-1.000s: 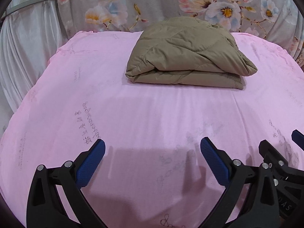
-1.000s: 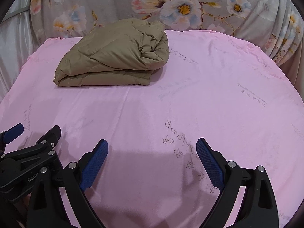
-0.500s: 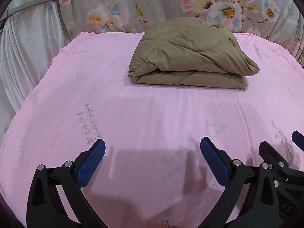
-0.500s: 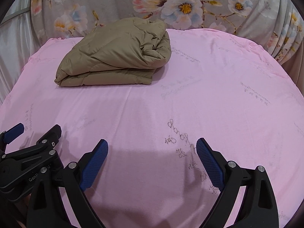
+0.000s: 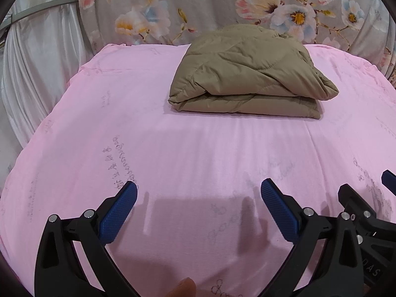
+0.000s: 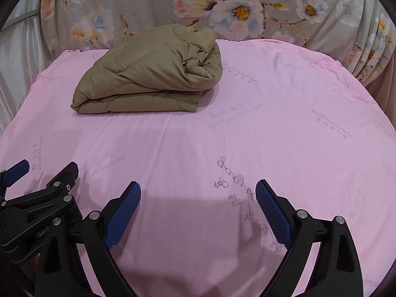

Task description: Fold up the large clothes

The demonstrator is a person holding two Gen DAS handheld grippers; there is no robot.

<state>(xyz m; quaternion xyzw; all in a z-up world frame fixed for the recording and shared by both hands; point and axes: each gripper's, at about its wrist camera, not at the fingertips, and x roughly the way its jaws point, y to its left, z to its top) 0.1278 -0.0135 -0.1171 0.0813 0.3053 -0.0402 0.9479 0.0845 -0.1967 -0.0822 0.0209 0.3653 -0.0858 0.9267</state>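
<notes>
The left gripper (image 5: 198, 188) has its two black fingers with ribbed blue pads (image 5: 118, 215) spread wide, nothing between them but bare cloth. The right gripper (image 6: 198, 186) is spread the same way, its blue pads (image 6: 123, 214) well apart and empty. Both hang low over the near part of a pink printed sheet (image 5: 198, 153) and throw soft shadows on it just ahead of the fingers. The two tools sit side by side: the right one shows at the right edge of the left wrist view (image 5: 358, 210), and the left one at the left edge of the right wrist view (image 6: 39, 198). A fingertip (image 5: 183, 288) of the person peeks in at the bottom edge of the left view.

Faint grey script is printed in patches over the pink sheet (image 6: 272, 123), which covers the whole flat surface.

Further out, well apart from both grippers, lies the olive-brown quilted padded jacket (image 5: 247, 74), folded into a thick squarish bundle with stacked layers showing along its near edge. In the right wrist view the jacket (image 6: 151, 74) sits toward the far left of the sheet, its right end bunched and rounded. It rests near the far edge of the sheet.

Behind it hangs a grey curtain with large pink, white and blue flowers (image 5: 222, 7), and to the left a pale white drape (image 5: 37, 61).
</notes>
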